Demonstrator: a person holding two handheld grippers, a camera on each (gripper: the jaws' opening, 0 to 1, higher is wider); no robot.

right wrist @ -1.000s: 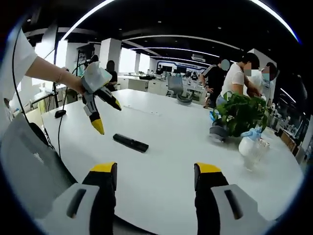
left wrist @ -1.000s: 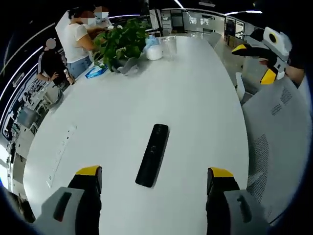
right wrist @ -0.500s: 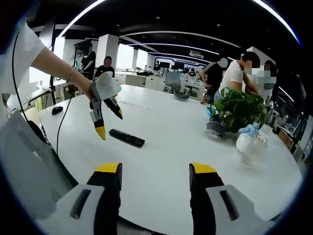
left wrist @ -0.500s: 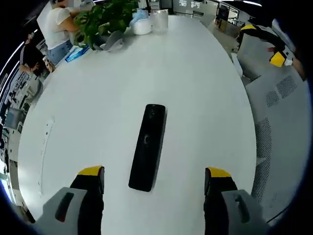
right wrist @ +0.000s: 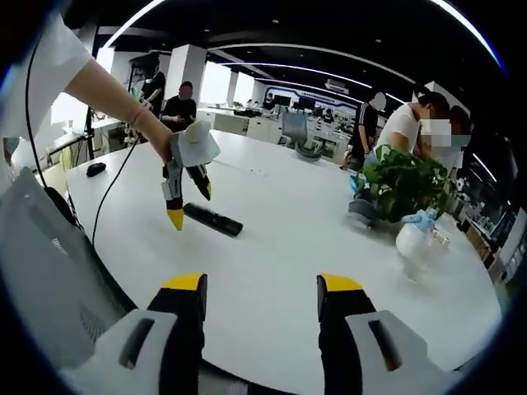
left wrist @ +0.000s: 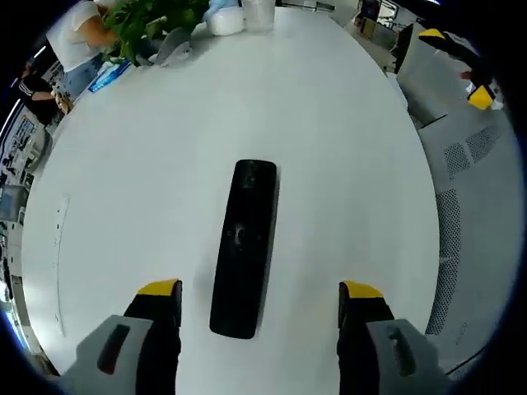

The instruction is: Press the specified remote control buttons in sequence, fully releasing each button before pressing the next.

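Since one second ago the left gripper (left wrist: 257,300) has come lower over the black remote control (left wrist: 244,247), which now looks larger between its jaws in the left gripper view; in the right gripper view this gripper hangs with its yellow tips just beside the remote's near end. Its jaws stand open and hold nothing, and the right gripper (right wrist: 259,288), well apart from the remote, is open and empty too. The remote lies flat on the white table (left wrist: 346,148), far from the potted plant (right wrist: 403,189). I think the risk is that a wide jaw tip lands on two buttons together, or pushes the light remote so that it slides on the smooth table. The buttons are too dark to tell apart. I count one remote, two grippers, one plant and one clear cup (left wrist: 258,12).
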